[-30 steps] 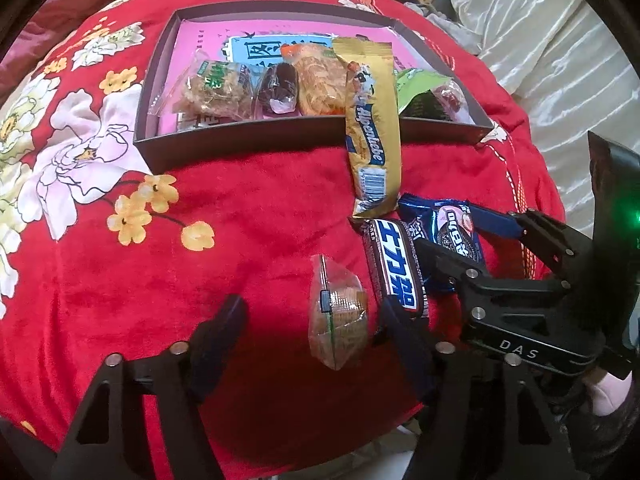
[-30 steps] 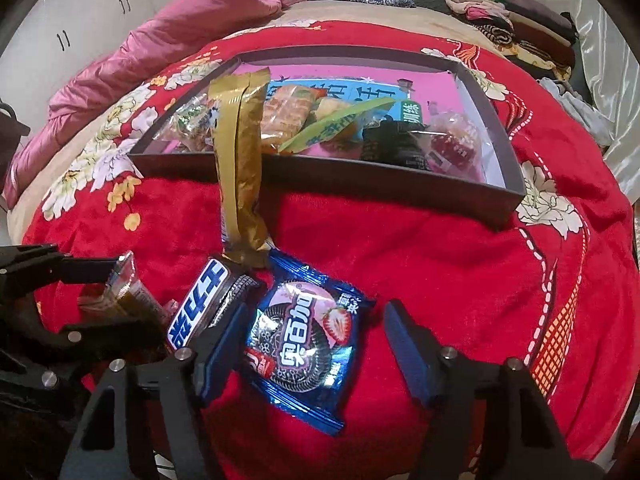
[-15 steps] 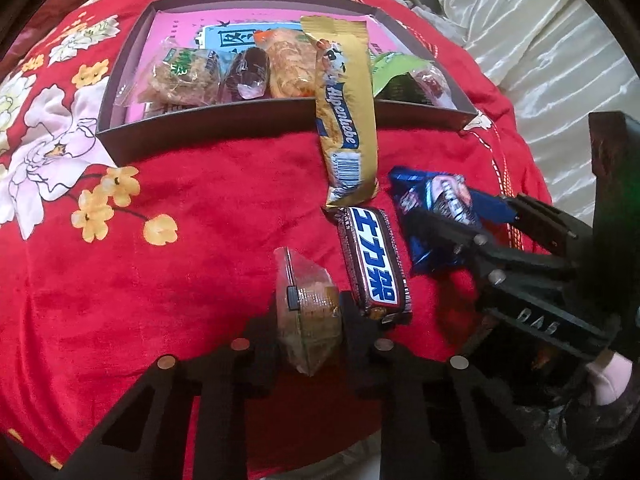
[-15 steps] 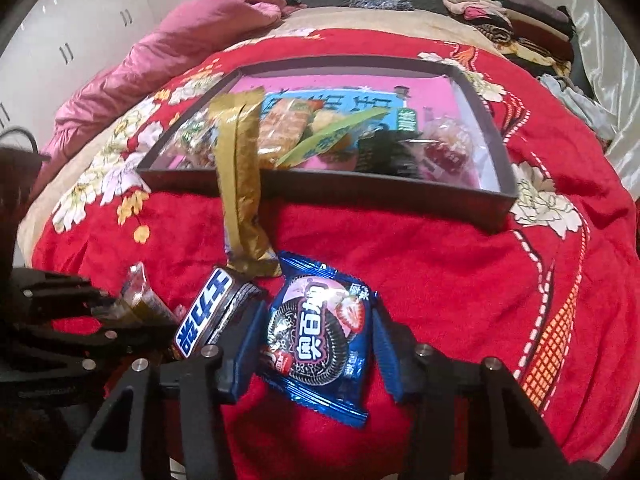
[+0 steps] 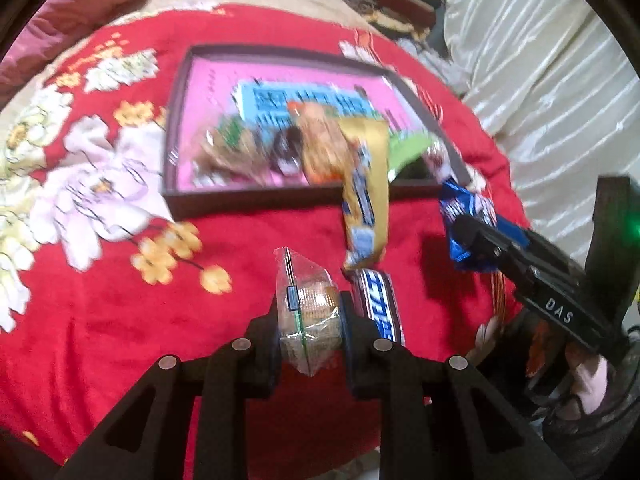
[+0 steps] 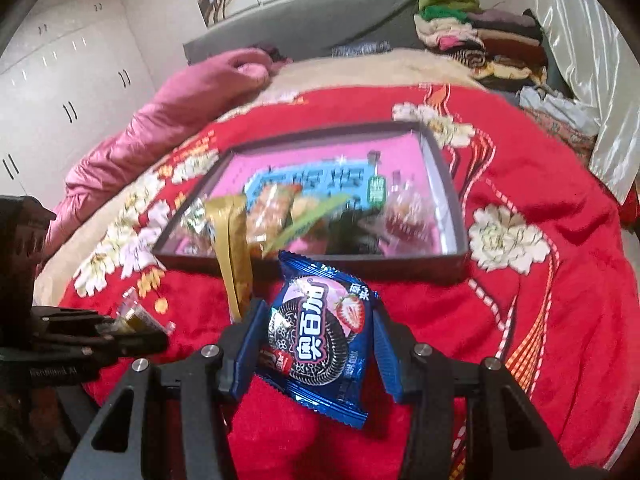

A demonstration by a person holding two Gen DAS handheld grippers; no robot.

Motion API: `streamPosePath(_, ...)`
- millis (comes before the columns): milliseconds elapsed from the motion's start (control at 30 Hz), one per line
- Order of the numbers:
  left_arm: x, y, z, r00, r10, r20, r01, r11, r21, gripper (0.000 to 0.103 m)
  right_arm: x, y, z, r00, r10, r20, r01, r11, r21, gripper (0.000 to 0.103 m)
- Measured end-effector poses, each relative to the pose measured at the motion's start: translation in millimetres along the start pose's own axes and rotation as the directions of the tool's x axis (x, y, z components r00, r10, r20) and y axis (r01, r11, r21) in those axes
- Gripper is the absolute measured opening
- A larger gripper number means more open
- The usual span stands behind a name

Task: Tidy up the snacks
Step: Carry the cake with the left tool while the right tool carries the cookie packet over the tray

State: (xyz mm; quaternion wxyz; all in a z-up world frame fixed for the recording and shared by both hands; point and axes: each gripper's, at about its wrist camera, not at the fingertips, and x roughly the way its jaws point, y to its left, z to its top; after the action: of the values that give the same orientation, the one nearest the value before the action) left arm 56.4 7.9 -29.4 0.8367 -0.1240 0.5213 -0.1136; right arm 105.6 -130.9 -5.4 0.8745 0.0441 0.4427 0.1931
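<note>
A small clear-wrapped tan biscuit pack [image 5: 306, 312] is clamped edge-on between the black fingers of the left gripper [image 5: 308, 322] and is held above the red floral blanket [image 5: 120, 320]; the same pack is seen at the left edge of the right wrist view [image 6: 134, 314], pinched at the tip of that gripper [image 6: 120, 330]. A blue foil packet printed with a chocolate sandwich cookie and a strawberry [image 6: 316, 340] is gripped by its sides between the blue-padded fingers of the right gripper [image 6: 316, 354], lifted clear of the blanket [image 6: 520, 280]; in the left wrist view the packet [image 5: 466, 224] is seen at the front of the right gripper [image 5: 476, 236], near the right front corner of the box. Just right of the left gripper, a dark chocolate bar with a blue and white label [image 5: 378, 308] lies on the blanket. Beyond it, a long gold-wrapped bar [image 5: 366, 200] is draped over the front wall of the shallow dark rectangular box with a pink floor [image 5: 256, 200], half inside and half on the blanket; it is seen likewise from the right [image 6: 234, 256]. Inside the box [image 6: 444, 184], several wrapped snacks are gathered along the front wall, blurred by motion. A pink quilt [image 6: 168, 120] lies behind the blanket, and folded clothes [image 6: 480, 40] are stacked at the far right.
</note>
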Motion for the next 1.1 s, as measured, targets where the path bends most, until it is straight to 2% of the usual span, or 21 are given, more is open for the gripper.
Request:
streamPosePath(333, -34, 19, 19, 0.993, 0.055, 0.107, -0.051, 0.998, -0.039, 0.024, -14, -5, 12, 0.995, 0.002, 0.099, 0.0, 1.0, -0.017, 0.051)
streamPosePath(500, -37, 16, 25, 0.99, 0.062, 0.128, -0.058, 0.998, -0.038, 0.024, -21, -7, 17, 0.989, -0.005, 0.146, 0.01, 0.999, -0.033, 0.051)
streamPosePath(1100, -46, 23, 45, 0.977, 0.091, 0.193, -0.081, 0.995, -0.059, 0.024, -28, -21, 27, 0.978, -0.011, 0.207, 0.014, 1.0, -0.011, 0.051)
